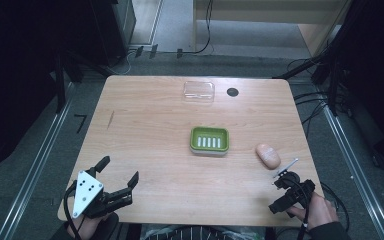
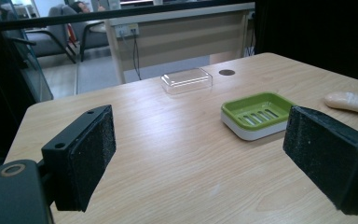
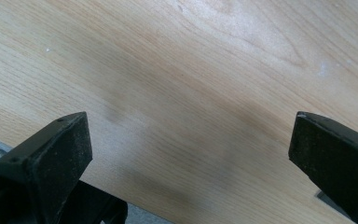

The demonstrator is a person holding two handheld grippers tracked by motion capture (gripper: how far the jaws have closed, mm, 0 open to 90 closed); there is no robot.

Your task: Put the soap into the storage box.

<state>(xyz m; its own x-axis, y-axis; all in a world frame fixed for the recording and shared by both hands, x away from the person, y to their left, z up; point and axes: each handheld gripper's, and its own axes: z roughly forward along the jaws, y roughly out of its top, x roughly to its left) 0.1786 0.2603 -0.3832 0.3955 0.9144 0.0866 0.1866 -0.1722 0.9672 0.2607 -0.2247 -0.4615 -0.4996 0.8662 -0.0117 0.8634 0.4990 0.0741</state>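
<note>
Near the table's front right corner, right gripper (image 1: 286, 192) hangs with jaws wide, nothing between them; bare wood under it. Soap (image 1: 268, 155) lies just beyond it, untouched, right of the green dish (image 1: 209, 140), which is empty. Clear lid (image 1: 199, 91) sits at the far edge. Left gripper (image 1: 117, 180) open too, front left. Judged: work not begun; all handling remains.

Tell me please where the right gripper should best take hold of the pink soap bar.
Probably across the middle of the soap bar, from above. It lies flat on the table, long and rounded, so its narrow width should fit between the jaws. The right gripper is open and nearest to it.
</note>
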